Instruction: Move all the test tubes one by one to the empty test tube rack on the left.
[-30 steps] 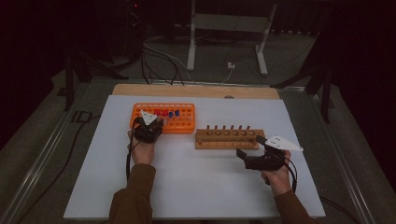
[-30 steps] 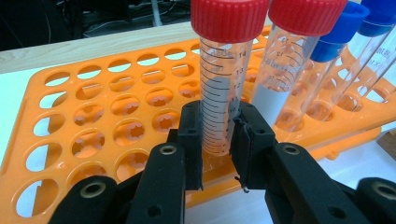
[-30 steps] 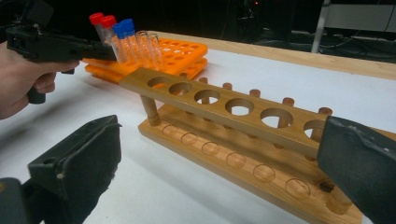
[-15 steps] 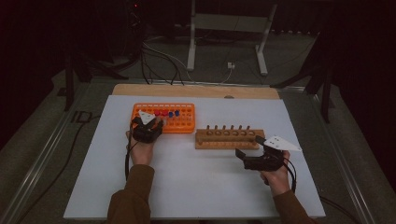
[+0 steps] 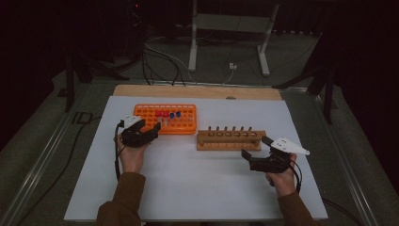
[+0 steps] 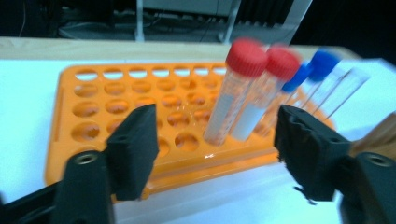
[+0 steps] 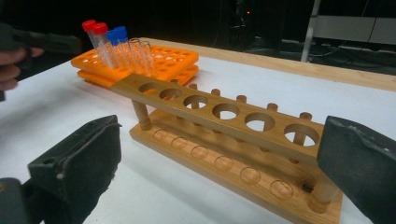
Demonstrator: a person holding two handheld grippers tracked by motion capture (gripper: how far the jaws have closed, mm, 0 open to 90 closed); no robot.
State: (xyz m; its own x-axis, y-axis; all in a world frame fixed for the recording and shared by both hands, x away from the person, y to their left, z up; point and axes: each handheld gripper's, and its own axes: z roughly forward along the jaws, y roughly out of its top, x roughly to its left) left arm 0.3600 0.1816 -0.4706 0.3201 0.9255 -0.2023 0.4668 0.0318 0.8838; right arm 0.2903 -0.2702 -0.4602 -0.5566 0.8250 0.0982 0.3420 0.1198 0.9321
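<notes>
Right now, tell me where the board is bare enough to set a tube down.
Bare white board lies between the two hands, in front of the wooden rack. A narrower strip runs behind that rack. It is crowded around the orange rack, where the left tongs hover.

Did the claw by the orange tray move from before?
Yes. The left gripper slid back from the orange rack toward the person, and its jaws have just been opening, with nothing between them.

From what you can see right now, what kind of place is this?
Probably a lab-style test bench in a dark workroom: an orange tube rack with capped tubes, a wooden test-tube stand, and loose cables on the floor.
</notes>
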